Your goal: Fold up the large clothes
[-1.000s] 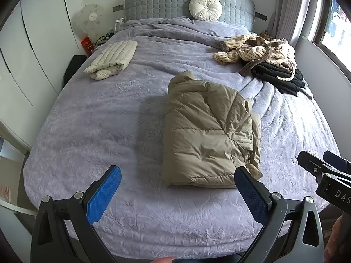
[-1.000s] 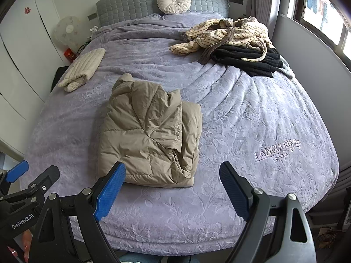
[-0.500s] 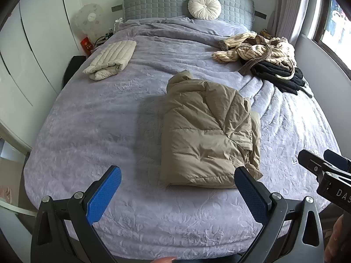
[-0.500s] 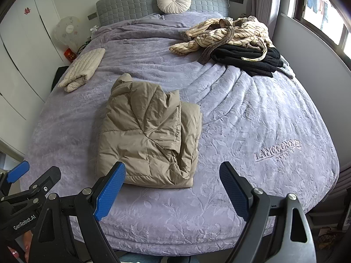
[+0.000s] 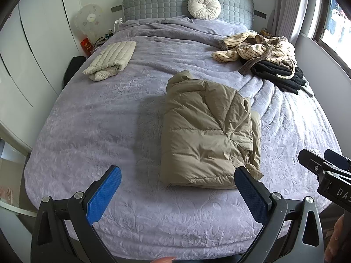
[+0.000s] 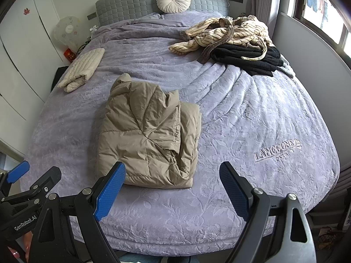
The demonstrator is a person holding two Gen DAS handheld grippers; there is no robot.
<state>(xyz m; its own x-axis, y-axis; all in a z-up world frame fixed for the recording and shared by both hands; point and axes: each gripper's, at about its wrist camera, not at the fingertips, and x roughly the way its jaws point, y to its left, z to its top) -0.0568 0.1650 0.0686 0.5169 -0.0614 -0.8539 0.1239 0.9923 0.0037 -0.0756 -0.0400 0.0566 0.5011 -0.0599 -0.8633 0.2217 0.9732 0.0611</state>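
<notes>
1. Left hand-held gripper (image 5: 177, 186) and right hand-held gripper (image 6: 172, 185) both hover wide apart, holding nothing, at the bed's (image 6: 252, 114) near edge.
2. Folded tan down jacket (image 6: 149, 135) lies mid-bed, just beyond them.

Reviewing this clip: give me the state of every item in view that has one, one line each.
Tan puffer jacket: folded, flat mid-bed, ungripped.
Cream quilted garment: folded, near bed's left edge.
Striped beige robe: unfolded, heaped, partly over the black garment.
Black garment: bunched under the robe.
Round white cushion: upright against the headboard.
Left gripper: open, empty.
Right gripper: open, empty.
</notes>
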